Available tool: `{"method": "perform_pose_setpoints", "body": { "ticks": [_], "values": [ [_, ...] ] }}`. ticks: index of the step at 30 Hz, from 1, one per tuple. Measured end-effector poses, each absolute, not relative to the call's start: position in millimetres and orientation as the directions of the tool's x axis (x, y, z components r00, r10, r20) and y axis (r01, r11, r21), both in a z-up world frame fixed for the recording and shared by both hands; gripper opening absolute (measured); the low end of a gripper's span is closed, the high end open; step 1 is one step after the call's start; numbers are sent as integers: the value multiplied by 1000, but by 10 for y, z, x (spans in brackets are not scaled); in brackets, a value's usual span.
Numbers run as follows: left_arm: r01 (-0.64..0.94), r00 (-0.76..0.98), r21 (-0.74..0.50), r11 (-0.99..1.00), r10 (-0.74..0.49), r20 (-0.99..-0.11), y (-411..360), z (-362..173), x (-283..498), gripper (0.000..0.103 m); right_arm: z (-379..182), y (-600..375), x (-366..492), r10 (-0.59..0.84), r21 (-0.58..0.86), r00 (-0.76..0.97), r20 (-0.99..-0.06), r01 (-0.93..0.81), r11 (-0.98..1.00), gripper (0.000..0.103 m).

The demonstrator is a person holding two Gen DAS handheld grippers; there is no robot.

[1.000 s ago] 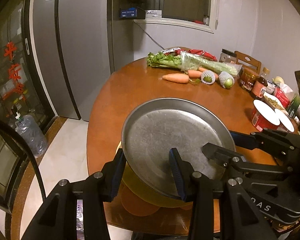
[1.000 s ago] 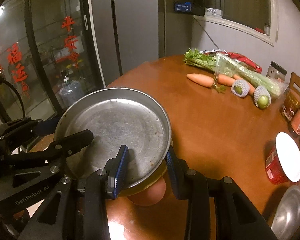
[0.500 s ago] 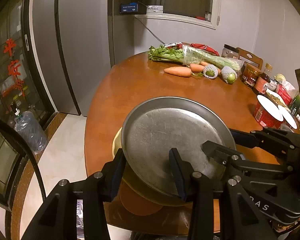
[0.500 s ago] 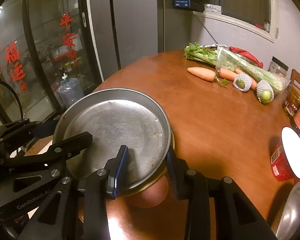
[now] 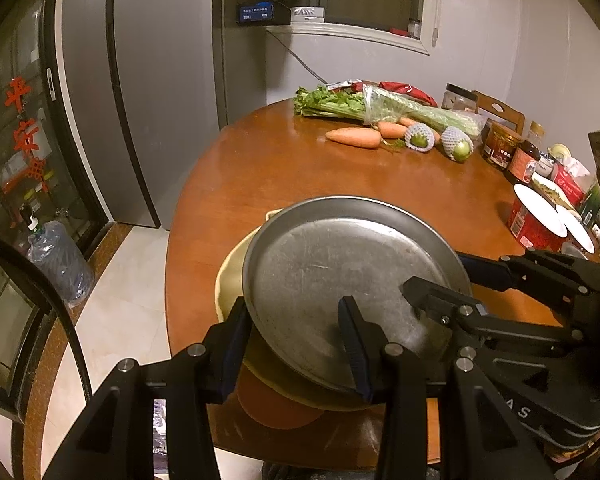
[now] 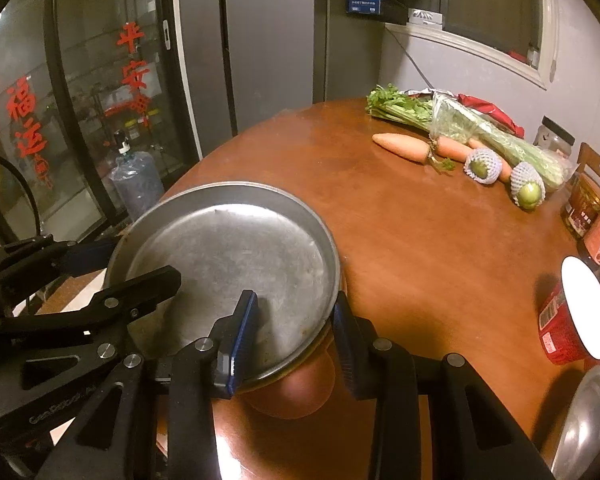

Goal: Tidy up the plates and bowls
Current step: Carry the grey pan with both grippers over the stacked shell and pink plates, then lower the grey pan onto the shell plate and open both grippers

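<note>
A round steel plate (image 5: 340, 272) (image 6: 228, 256) lies on a yellow plate (image 5: 230, 280) near the table's front edge, with an orange dish (image 5: 276, 408) (image 6: 300, 388) showing beneath. My left gripper (image 5: 296, 344) straddles the steel plate's near left rim, jaws apart on either side of it. My right gripper (image 6: 296, 332) straddles its near right rim the same way. Whether the pads press on the rim I cannot tell. A second steel dish (image 6: 584, 420) lies at the lower right of the right wrist view.
On the round wooden table (image 5: 300, 184) lie celery (image 5: 380, 108), carrots (image 5: 354, 137), two netted green fruits (image 5: 420, 138), jars (image 5: 500, 144) and a red tub with a white lid (image 5: 536, 216). A water bottle (image 5: 56, 256) stands on the floor beside the fridge (image 5: 148, 80).
Both grippers and the steel plate have shifted slightly right over the yellow plate, exposing more of its left edge. The view has tilted downwards a little.
</note>
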State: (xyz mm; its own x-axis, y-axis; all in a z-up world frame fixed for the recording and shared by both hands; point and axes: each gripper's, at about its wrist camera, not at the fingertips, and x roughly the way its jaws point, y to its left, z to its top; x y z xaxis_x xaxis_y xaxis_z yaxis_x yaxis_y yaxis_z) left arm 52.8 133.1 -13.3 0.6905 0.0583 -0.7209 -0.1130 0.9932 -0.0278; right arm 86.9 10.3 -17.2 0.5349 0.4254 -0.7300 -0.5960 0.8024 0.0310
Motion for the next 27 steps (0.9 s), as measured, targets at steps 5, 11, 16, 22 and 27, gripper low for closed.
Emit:
{"method": "perform_pose_setpoints", "body": {
  "ticks": [5, 11, 16, 22, 27],
  "values": [
    [-111, 689, -22, 994, 61, -722, 1323, -143, 527, 45, -175, 84, 874, 425, 33, 533, -731, -595, 803, 39],
    [-105, 689, -25, 994, 55, -723, 1327, -150, 526, 46, -179, 71, 882, 424, 38, 530, -734, -592, 805, 39],
    [-98, 688, -16, 995, 57, -724, 1318, -157, 515, 48, -167, 53, 889, 420, 36, 534, -734, -586, 809, 39],
    [-102, 698, -26, 994, 53, -715, 1332, -118, 487, 53, -115, -3, 889, 412, 44, 552, -724, -560, 827, 41],
    [-128, 720, -36, 991, 68, -691, 1395, -16, 441, 63, -75, -61, 894, 421, 69, 555, -717, -545, 836, 41]
  ]
}}
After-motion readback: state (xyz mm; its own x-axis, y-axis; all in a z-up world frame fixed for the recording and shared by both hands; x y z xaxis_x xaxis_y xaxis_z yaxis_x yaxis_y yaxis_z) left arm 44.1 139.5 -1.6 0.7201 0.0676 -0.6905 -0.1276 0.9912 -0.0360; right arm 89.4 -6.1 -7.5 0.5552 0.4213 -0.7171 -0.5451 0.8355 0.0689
